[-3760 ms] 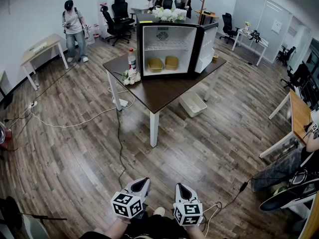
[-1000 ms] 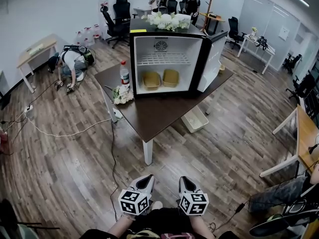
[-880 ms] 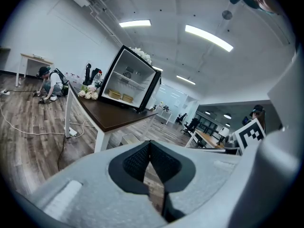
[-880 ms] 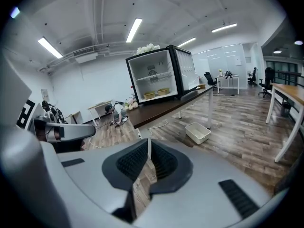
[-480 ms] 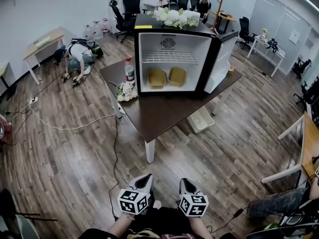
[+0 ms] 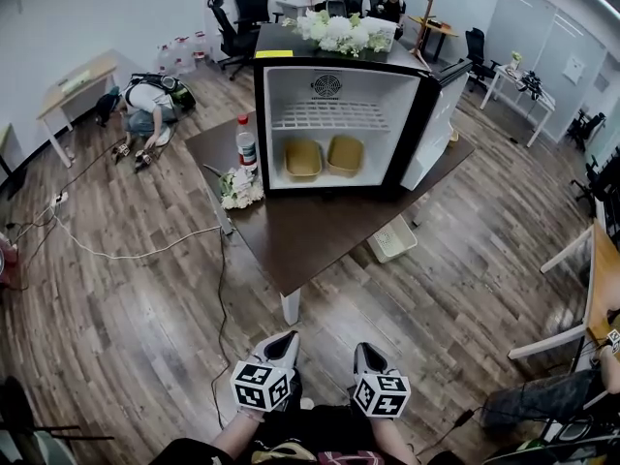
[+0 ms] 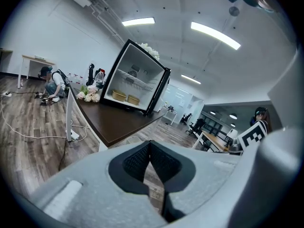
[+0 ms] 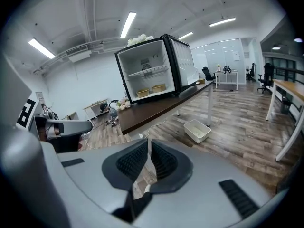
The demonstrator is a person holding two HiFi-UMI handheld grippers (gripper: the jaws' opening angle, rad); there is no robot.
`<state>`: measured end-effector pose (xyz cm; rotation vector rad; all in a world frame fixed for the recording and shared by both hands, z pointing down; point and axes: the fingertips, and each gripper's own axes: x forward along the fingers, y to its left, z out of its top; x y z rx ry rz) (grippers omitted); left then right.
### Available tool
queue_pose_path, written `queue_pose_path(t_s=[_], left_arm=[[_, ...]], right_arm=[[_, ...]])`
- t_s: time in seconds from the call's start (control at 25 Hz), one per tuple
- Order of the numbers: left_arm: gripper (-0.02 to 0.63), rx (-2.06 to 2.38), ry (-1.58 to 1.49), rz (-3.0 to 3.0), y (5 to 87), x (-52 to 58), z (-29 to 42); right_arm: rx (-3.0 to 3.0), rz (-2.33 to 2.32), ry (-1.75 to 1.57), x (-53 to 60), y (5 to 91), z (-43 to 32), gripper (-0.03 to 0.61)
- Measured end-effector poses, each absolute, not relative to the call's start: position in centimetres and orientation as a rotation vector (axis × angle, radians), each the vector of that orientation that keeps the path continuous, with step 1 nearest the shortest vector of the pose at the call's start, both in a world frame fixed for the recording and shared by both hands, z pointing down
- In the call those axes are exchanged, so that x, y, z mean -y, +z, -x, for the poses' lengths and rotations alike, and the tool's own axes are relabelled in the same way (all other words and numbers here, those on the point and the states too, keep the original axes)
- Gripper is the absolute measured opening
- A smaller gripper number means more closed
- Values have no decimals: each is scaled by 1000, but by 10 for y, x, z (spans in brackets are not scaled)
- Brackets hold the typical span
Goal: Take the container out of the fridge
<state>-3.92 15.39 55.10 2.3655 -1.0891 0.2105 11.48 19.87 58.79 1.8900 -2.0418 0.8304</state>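
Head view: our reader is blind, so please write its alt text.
An open mini fridge stands on a dark table, two tan containers side by side inside. The left claw and right claw sit low in frame, short of the table, holding nothing.

The person holds both tongs low and close to the body, side by side and just apart, both aimed forward and tilted a little downward. The left tongs (image 6: 283,339) (image 7: 149,144) have their jaws closed tip to tip, with nothing caught between them. The right tongs (image 6: 365,350) (image 8: 148,143) keep their jaws a thin slit apart, also with nothing between them. Each carries its marker cube (image 6: 260,387) at the rear, facing up. Bare forearms (image 6: 229,438) reach in from the bottom edge of the head view.
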Motion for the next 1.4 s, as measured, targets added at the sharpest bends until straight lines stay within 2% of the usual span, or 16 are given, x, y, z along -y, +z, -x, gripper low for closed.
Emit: queue_pose_path(t_s=[0.68, 1.4], left_arm=[[8, 986, 236, -2495, 530, 2, 36], [8, 999, 201, -2544, 520, 84, 43]], right_arm=[[2014, -2039, 750, -52, 561, -109, 31], [1994, -2186, 542, 46, 512, -126, 31]])
